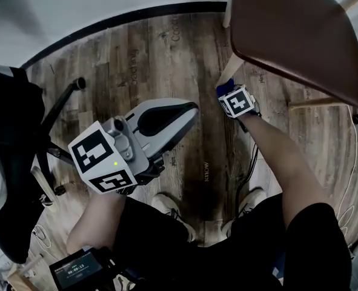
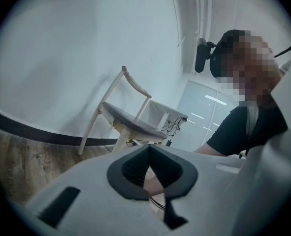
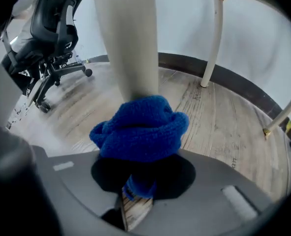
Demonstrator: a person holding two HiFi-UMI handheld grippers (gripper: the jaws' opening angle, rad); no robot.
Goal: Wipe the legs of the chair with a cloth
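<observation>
The chair has a brown seat point(image 1: 300, 35) and pale wooden legs. Its near front leg point(image 1: 230, 71) fills the upper middle of the right gripper view as a thick pale post point(image 3: 128, 38). My right gripper point(image 1: 232, 94) is shut on a bunched blue cloth point(image 3: 143, 129), and the cloth point(image 1: 225, 88) presses against the lower part of that leg. The right jaws are mostly hidden under the cloth. My left gripper point(image 1: 189, 109) hovers over the floor left of the chair, shut and holding nothing. In its own view the whole chair point(image 2: 130, 122) stands further off.
A black office chair point(image 1: 21, 132) on castors stands at the left, its base point(image 3: 56, 73) visible in the right gripper view. Cables point(image 1: 348, 180) lie on the wood floor at the right. The other chair legs point(image 3: 211, 38) stand near the dark baseboard point(image 1: 136, 16). The person's shoes point(image 1: 166, 206) are below.
</observation>
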